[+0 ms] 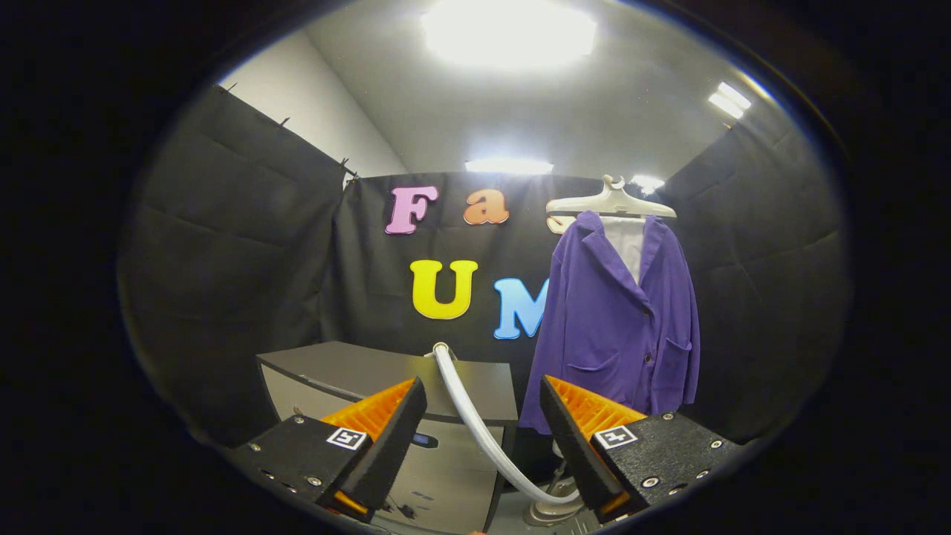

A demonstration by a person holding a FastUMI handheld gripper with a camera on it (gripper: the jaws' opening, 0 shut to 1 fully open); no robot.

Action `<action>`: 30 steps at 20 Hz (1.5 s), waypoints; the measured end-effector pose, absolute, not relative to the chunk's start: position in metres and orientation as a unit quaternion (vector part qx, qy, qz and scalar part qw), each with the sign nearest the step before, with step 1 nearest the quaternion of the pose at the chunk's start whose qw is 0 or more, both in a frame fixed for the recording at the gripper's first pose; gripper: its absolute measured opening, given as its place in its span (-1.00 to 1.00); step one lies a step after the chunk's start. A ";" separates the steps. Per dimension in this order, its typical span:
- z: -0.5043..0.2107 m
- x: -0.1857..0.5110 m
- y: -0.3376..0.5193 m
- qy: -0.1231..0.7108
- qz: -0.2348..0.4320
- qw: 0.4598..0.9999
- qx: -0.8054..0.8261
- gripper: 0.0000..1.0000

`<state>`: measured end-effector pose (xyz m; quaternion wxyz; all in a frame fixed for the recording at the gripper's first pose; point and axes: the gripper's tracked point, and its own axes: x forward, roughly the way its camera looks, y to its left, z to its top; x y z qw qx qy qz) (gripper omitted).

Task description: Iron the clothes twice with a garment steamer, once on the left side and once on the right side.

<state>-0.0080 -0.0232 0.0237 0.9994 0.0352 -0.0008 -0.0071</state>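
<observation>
Hand-held gripper (483,416) with fingers spread wide apart, gripping nothing. Between them, white hose (475,423) curving from the top of a grey cabinet (446,386) down to the steamer base (550,509) near the right finger. Beyond the right finger, purple jacket (617,319) hanging on a white hanger (611,202) against the wall.

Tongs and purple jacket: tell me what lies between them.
Nothing solid: the open tongs frame a white hose, while the purple jacket on its hanger hangs beyond the fingers across bare air, in the gripper view.
</observation>
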 end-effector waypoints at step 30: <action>0.076 0.293 0.011 0.164 -0.013 0.984 0.072 0.90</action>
